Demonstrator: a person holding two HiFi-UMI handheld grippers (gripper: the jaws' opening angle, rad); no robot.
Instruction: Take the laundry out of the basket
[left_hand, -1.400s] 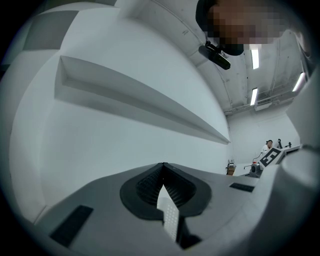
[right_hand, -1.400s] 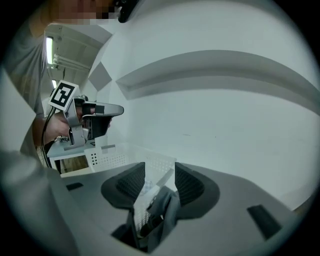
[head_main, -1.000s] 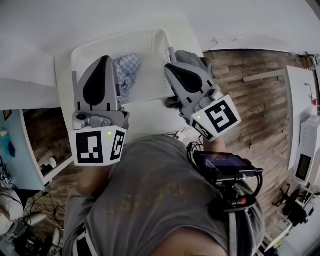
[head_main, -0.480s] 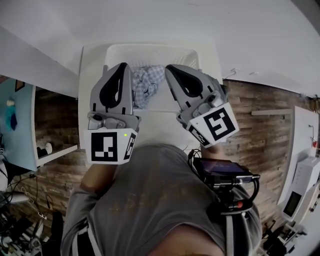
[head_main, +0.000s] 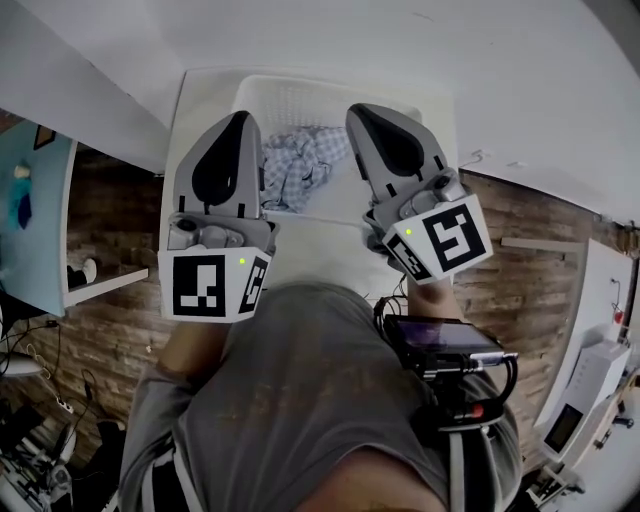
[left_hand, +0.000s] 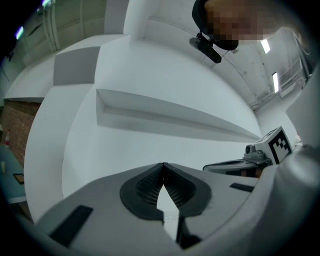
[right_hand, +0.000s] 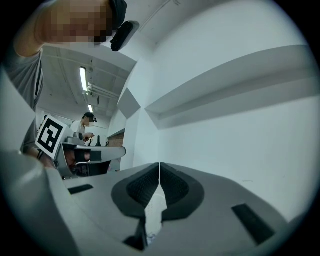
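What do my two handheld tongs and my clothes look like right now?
Both the left tongs and right tongs are grey, teardrop-shaped shells with black inserts and ribbed dark pads. Each ends in a white cube bearing black square markers and a small green light. You wear a grey T-shirt.

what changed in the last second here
The right gripper came in from beside the basket to above it; it and the left gripper now flank the checked laundry. Nothing taken hold of. Both stay shut and empty; the checked laundry lies in the basket as before.
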